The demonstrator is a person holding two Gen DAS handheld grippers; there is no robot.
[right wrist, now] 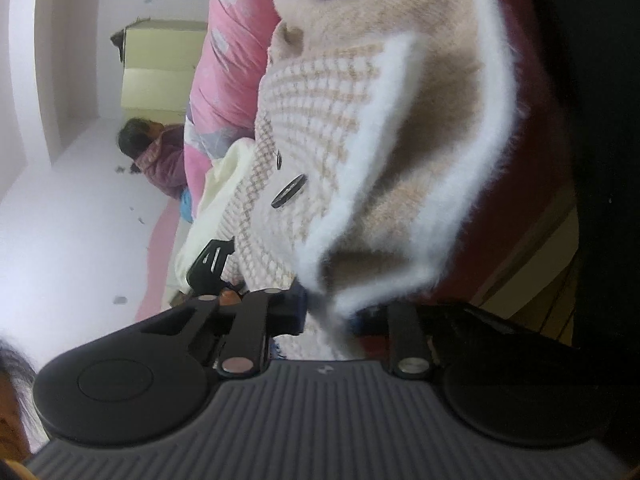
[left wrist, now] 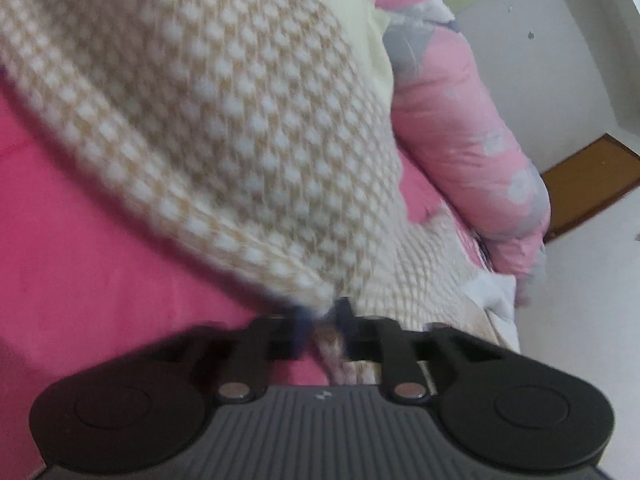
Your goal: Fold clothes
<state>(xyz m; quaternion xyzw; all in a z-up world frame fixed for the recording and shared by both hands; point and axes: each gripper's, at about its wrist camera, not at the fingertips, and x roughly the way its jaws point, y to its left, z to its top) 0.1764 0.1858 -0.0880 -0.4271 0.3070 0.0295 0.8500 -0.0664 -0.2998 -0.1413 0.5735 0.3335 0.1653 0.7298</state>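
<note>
A: Left wrist view first: the left gripper (left wrist: 324, 320) is seen clamped on a bunched edge of the knit cardigan (left wrist: 208, 120), fingers (left wrist: 298, 330) drawn together on the fabric. The picture is blurred.

B: And the cardigan is stretched up and away from the fingers, above the pink bedsheet (left wrist: 80, 240). A pink quilt (left wrist: 460, 128) is rolled up along the far side.

A: Over on the right wrist view, the right gripper (right wrist: 326, 312) is closed on the fluffy white trim (right wrist: 352, 216) of the same cardigan.

B: A dark button (right wrist: 289, 191) is shown near the middle. The other gripper is glimpsed at the garment's lower left edge.
</note>
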